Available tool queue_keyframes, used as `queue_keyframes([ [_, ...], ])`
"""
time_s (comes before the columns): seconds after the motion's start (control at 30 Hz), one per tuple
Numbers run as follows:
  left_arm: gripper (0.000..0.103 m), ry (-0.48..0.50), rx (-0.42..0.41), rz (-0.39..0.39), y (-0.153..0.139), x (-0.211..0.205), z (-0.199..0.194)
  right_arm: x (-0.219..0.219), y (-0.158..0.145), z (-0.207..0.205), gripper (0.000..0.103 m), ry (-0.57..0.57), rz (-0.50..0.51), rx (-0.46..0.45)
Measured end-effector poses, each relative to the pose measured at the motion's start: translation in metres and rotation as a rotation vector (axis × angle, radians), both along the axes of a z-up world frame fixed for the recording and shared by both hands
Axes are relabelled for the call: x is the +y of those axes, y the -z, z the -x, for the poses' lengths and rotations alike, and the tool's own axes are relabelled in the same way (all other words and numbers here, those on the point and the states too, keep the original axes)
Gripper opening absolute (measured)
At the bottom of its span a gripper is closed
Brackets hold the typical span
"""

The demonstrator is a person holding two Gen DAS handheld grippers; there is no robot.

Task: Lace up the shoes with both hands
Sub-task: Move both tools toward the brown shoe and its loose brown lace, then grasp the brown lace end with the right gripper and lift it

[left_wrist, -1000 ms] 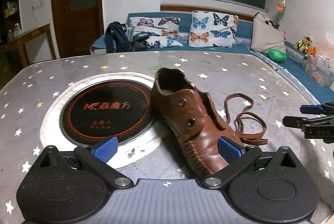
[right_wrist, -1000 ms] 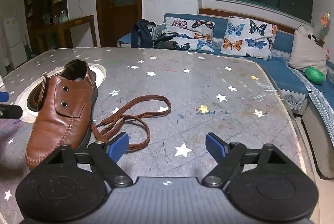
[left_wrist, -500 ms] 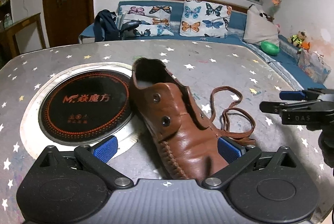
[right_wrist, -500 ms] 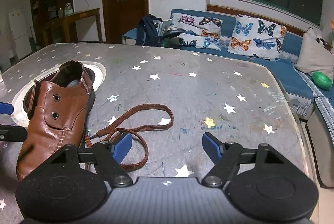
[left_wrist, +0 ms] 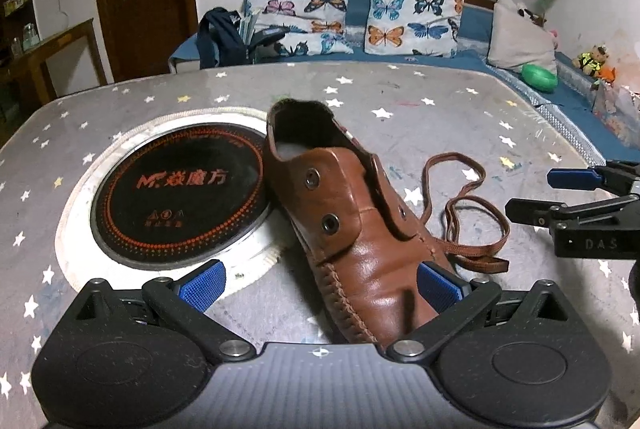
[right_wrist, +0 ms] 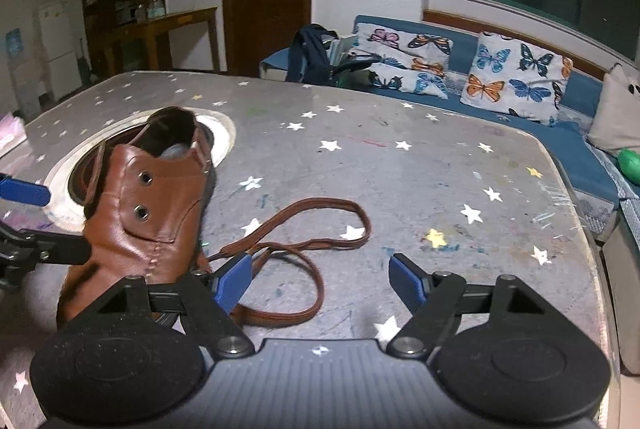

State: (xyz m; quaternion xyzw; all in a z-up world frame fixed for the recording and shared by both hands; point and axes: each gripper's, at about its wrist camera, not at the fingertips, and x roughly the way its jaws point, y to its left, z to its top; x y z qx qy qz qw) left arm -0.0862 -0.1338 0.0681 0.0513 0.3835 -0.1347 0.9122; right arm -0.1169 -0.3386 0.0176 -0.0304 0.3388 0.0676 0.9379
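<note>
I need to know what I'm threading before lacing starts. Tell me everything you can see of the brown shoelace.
The shoelace is a flat, brown, woven-looking cord lying loose on the star-patterned table, beside the brown leather shoe, on the side nearer the right gripper. It curls in slack overlapping loops and passes through none of the visible eyelets. One stretch runs up against the shoe's side. Neither gripper holds it, though the right gripper hovers open just above its near loop.
</note>
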Motion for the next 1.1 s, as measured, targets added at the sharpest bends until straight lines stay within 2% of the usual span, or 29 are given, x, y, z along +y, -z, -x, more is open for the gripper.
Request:
queue_keyframes([
  [0.37, 0.103, -0.003, 0.049, -0.007, 0.009, -0.014, -0.005, -0.004, 0.005, -0.014, 0.078, -0.011, 0.025, 0.020],
  [0.67, 0.103, 0.024, 0.087, -0.012, 0.018, -0.030, -0.009, -0.014, 0.011, -0.059, 0.077, 0.011, 0.033, 0.020],
  [0.9, 0.103, 0.031, 0.100, -0.017, 0.021, -0.038, -0.010, -0.019, 0.028, -0.098, 0.068, 0.015, 0.035, 0.069],
  [1.1, 0.103, 0.060, 0.099, -0.015, 0.023, -0.036, -0.011, -0.021, 0.042, -0.113, 0.060, 0.014, 0.015, 0.103],
])
